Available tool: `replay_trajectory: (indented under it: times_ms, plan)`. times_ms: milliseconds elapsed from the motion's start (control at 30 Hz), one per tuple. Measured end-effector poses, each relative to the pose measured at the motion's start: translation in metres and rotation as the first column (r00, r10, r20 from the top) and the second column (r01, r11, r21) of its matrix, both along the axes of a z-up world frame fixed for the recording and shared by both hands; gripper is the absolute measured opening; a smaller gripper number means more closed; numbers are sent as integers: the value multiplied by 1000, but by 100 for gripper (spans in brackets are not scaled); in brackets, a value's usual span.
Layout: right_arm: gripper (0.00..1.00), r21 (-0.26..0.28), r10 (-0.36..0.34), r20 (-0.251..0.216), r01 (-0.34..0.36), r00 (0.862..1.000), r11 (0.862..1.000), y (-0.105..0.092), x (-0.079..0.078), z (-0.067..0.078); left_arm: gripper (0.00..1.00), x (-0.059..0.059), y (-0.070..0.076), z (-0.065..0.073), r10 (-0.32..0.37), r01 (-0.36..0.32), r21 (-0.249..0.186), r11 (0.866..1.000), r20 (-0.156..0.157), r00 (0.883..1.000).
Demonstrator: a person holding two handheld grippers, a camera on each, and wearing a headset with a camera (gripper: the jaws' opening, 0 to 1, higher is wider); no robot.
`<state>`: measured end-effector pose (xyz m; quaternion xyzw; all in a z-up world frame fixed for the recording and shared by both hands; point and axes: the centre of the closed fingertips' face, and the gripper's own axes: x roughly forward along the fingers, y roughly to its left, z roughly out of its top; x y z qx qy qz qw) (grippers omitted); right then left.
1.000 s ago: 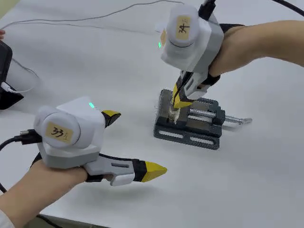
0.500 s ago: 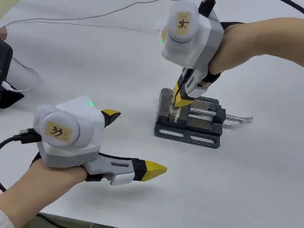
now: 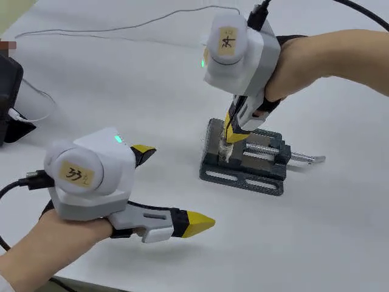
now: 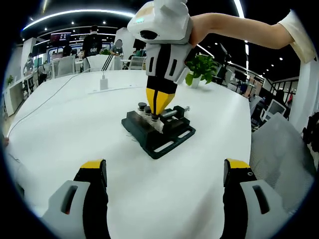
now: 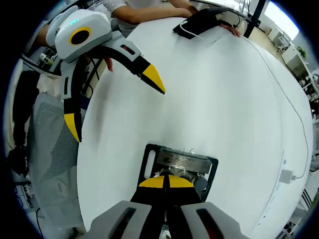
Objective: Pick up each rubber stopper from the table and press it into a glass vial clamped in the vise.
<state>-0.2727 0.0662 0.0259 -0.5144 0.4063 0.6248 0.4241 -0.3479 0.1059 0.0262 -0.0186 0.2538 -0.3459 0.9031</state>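
A yellow tag on the left claw [image 3: 173, 188] reads "33". The handwriting on the right claw [image 3: 231, 135] tag cannot be made out. The left claw gapes wide with nothing between its yellow tips, in the lower left of the head view. The right claw's tips are pressed together, pointing down onto a glass vial [image 3: 223, 150] clamped in the dark vise [image 3: 243, 173] at centre on the white counter [image 3: 121, 91]. In the left gripper view, neighbouring vials carry dark rubber stoppers [image 4: 142, 106].
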Motion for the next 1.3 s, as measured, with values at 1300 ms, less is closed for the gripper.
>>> replay_trajectory:
  times_ms: [1300]
  plan:
    - [0, 261, -175, 4, 168, 985, 951, 0, -1, 6, 97, 18, 1, 29, -5, 3, 33, 999, 54, 999]
